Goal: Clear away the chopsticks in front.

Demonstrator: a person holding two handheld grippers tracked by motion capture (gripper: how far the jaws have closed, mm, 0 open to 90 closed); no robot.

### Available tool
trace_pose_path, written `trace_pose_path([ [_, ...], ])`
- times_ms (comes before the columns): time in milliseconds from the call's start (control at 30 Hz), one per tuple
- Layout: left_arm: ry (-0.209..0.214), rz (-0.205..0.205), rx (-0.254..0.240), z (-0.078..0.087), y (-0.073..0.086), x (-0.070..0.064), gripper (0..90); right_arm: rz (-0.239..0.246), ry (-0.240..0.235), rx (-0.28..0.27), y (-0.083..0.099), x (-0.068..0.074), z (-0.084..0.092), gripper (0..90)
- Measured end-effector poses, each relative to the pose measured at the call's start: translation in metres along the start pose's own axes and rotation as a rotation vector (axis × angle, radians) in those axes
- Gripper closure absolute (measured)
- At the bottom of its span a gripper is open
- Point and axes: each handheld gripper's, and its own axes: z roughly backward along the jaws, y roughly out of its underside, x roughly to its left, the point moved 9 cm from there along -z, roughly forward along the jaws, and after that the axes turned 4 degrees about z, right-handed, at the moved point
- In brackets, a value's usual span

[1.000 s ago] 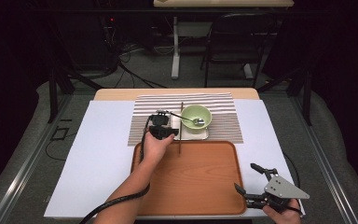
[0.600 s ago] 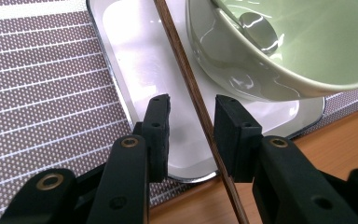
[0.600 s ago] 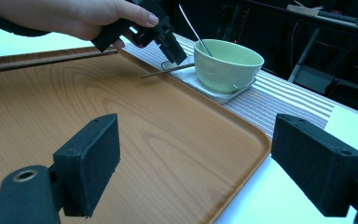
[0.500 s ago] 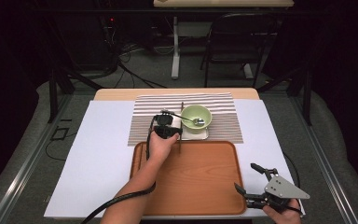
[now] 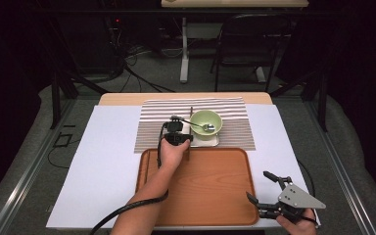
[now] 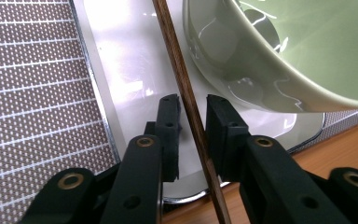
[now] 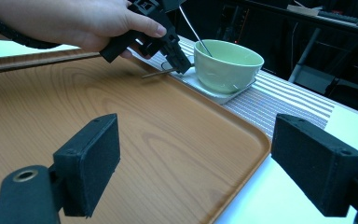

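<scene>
A thin brown chopstick (image 6: 172, 46) lies on the white plate (image 6: 130, 56) beside the pale green bowl (image 6: 307, 46), its near end over the tray's far rim. My left gripper (image 6: 193, 126) straddles it and its jaws have just been closing; a thin gap still shows at the right pad. From above, the left gripper (image 5: 186, 139) sits at the plate's left edge, by the bowl (image 5: 206, 122), which holds a metal spoon (image 5: 203, 126). My right gripper (image 5: 258, 185) stands open and empty over the tray's (image 5: 210, 186) near right corner.
A brown-and-white striped placemat (image 5: 235, 122) lies under the plate and bowl on a white table cover (image 5: 107, 156). The wooden tray has a raised rim (image 7: 242, 140). The table's near edge is right behind the right hand.
The left hand has shifted slightly right, toward the plate and bowl, and its jaws have narrowed around the chopstick. The right gripper has stayed still.
</scene>
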Motion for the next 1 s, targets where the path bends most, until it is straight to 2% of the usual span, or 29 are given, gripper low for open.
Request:
trace_pose_path([
  [200,0.022,0.048,-0.008,-0.002,0.0,0.0,79.0,0.001,0.0,-0.001,0.0,0.0,0.0,15.3],
  [533,0.053,0.187,-0.008,-0.002,0.001,0.001,84.1,0.003,-0.002,-0.001,0.0,0.0,0.0,15.3],
  [767,0.048,0.212,-0.014,0.001,0.0,0.003,84.8,0.004,-0.002,0.0,0.0,0.0,0.001,15.3],
  [1000,0.058,0.249,-0.036,0.012,-0.004,0.008,84.8,0.004,-0.001,-0.001,-0.001,0.0,0.001,15.3],
])
